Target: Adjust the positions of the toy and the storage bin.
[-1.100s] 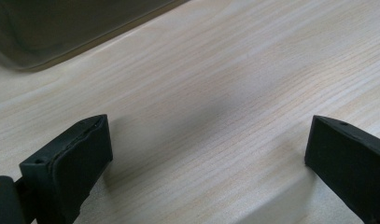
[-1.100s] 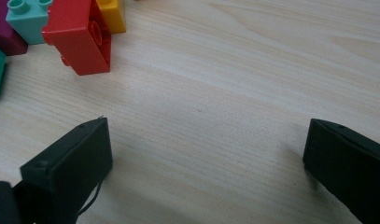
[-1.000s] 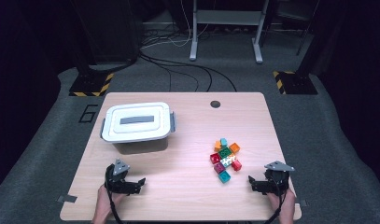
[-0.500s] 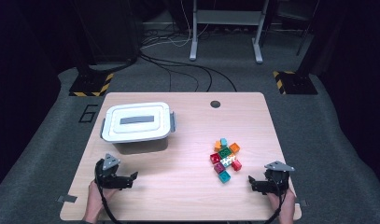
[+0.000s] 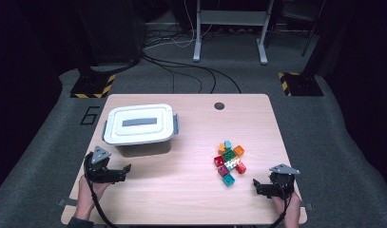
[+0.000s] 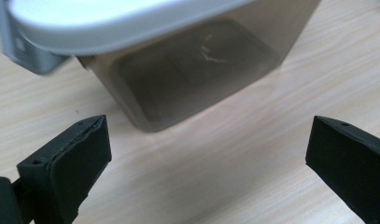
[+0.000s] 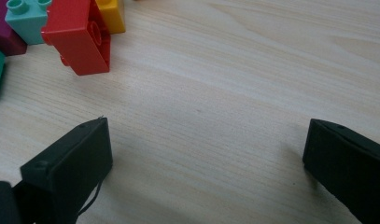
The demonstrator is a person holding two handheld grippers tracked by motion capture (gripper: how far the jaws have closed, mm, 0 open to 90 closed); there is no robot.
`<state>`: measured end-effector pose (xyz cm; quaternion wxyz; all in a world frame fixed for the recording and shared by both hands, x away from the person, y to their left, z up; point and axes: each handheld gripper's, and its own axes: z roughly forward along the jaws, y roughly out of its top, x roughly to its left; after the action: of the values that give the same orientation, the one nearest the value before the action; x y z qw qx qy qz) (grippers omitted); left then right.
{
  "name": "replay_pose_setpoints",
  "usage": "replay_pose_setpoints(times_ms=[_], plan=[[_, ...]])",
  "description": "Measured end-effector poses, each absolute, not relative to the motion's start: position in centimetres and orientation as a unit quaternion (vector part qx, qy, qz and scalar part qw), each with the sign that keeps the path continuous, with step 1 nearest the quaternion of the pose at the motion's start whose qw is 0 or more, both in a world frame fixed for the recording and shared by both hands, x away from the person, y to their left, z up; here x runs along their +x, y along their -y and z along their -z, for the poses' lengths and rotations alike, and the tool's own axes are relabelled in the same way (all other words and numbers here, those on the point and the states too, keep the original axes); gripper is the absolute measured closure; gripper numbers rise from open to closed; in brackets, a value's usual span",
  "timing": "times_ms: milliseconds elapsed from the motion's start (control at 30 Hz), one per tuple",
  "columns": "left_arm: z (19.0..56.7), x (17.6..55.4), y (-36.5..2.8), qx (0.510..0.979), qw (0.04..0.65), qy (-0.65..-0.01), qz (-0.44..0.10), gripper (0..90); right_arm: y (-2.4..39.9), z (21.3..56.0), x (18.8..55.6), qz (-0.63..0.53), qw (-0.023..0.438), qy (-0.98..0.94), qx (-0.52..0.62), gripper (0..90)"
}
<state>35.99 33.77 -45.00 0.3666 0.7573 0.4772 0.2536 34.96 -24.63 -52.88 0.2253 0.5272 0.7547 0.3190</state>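
approach step: left gripper point(image 5: 120, 172), jaws wide and empty, is aimed at the lidded translucent plastic box point(image 5: 140, 125) upper left; right gripper point(image 5: 258, 184) released beside the coloured toy bricks point(image 5: 229, 161) centre-right. lid unlatching is judged next.

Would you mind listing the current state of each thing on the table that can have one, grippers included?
Container: upright on the table, empty as far as its clear wall shows.
Lid: closed on the container.
Bricks: loose in a cluster on the table, none gripped.
Left gripper: open, jaws wide, holding nothing, facing the container.
Right gripper: open, jaws wide, holding nothing, near the bricks.
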Motion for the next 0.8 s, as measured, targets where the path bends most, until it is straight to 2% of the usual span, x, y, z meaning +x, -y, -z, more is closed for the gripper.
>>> replay_pose_setpoints(times_ms=[233, 567, 800], plan=[[42.7, 36.9, -34.5, 0.750, 0.367, -0.477, -0.274, 0.0, 24.6, 52.9, 35.0, -0.319, 0.225, -0.755, 0.527, 0.3], [41.0, 39.1, -36.1, 0.737, 0.375, -0.491, -0.273, 0.0, 24.6, 52.9, 35.0, -0.319, 0.225, -0.754, 0.528, 0.3], [40.4, 40.9, -36.7, 0.735, 0.376, -0.495, -0.269, 5.0, 24.6, 52.9, 35.0, -0.319, 0.225, -0.755, 0.528, 0.3]])
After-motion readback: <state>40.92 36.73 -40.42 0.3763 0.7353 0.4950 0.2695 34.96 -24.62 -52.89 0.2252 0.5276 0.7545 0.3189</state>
